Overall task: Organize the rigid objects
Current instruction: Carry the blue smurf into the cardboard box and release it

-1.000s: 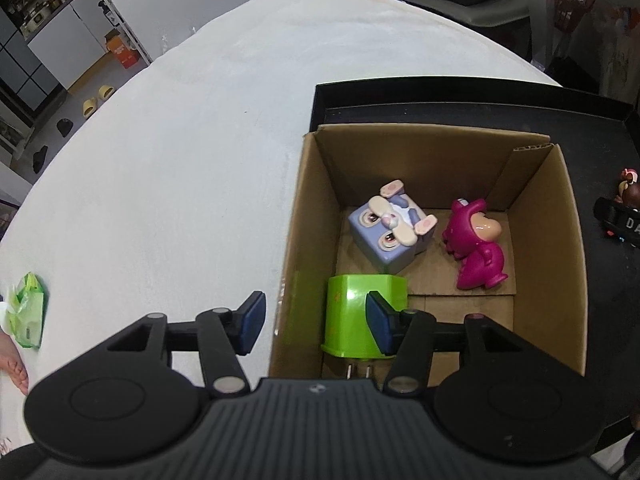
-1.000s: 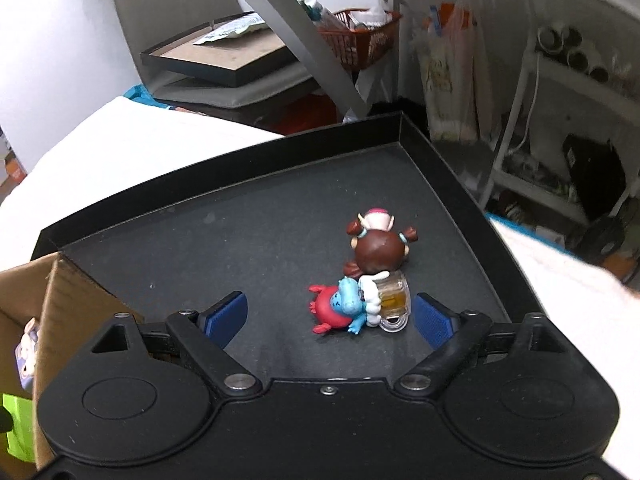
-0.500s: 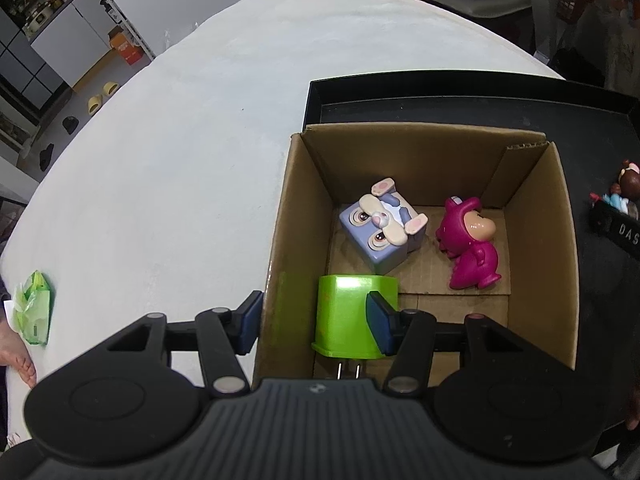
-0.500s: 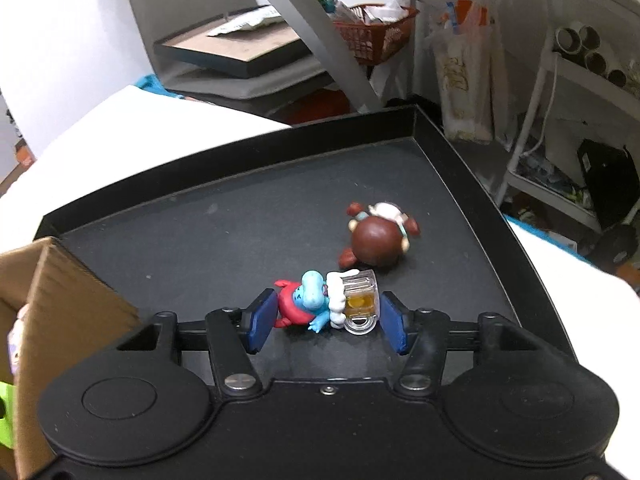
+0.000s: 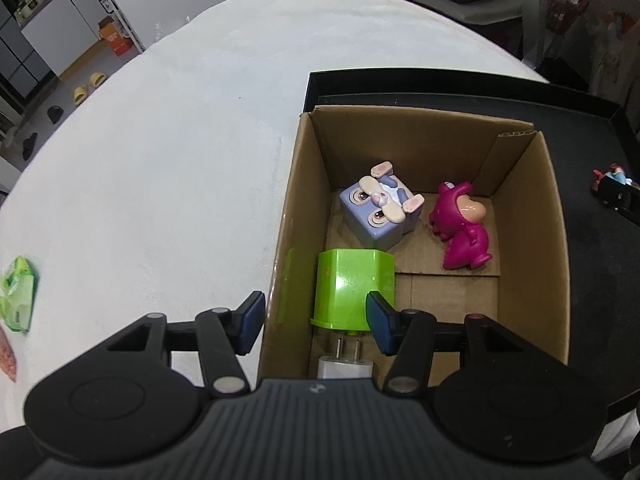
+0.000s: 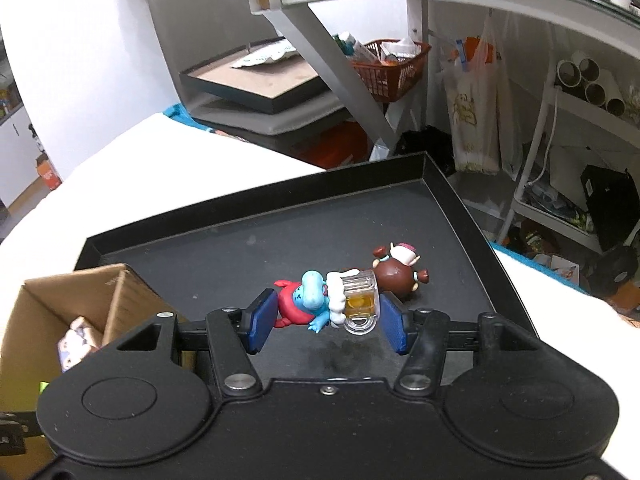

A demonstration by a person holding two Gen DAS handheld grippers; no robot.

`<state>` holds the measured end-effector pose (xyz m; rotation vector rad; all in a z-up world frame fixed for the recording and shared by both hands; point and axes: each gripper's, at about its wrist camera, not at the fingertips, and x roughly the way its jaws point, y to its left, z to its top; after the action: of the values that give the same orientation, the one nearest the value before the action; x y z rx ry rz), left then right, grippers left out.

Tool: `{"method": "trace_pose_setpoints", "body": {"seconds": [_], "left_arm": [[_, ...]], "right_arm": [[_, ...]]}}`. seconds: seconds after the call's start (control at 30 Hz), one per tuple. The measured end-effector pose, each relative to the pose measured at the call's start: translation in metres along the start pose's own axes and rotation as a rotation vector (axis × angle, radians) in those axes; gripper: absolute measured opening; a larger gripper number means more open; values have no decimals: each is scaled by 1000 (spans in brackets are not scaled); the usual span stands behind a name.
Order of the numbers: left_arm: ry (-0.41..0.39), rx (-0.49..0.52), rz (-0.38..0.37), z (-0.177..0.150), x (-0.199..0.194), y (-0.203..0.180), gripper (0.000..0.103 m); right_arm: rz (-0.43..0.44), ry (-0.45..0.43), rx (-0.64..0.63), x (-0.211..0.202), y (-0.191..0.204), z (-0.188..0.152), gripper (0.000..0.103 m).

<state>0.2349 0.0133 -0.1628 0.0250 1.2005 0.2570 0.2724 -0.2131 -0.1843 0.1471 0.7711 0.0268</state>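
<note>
Small blue-and-red figurine holding a clear beer mug (image 6: pixel 326 306) sits centre of the right wrist frame, clamped between the right gripper (image 6: pixel 327 320) pads, just above the black tray (image 6: pixel 240 252) floor (looks lifted, can't confirm clearance). Brown round-headed figurine (image 6: pixel 398 272) lies just behind it on the tray. Open cardboard box (image 5: pixel 520 200) right of centre in the left view holds a green plug adapter (image 5: pixel 348 284), grey-blue cube toy (image 5: pixel 378 212), magenta figurine (image 5: pixel 460 226). Left gripper (image 5: pixel 316 320) hangs over the box's near-left wall, jaws apart, empty. Step: transfer to box. Next: lift clear of the box wall, release over the bare floor on the box's right side.
</note>
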Motion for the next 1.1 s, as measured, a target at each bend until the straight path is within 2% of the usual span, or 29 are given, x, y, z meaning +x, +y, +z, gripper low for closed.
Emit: {"method": "trace_pose_setpoints", "body": {"seconds": [0.27,0.57,0.83,1.1], "left_arm": [[-8,-28,-20,-9,-2,21,54],[-51,-22,-88,-17,-10,32,54],[-81,-21,-136,-27,-8,44,54],[-100,-60,-173,-33,-4,59,51]], "right_arm": [[51,-40,-60,-26,22,5,54],[109,-96,-111,-58,49,2,54],[143,-99,-192,-67,81,-10,54],[216,-76,-299,-72,124,-30,54]]}}
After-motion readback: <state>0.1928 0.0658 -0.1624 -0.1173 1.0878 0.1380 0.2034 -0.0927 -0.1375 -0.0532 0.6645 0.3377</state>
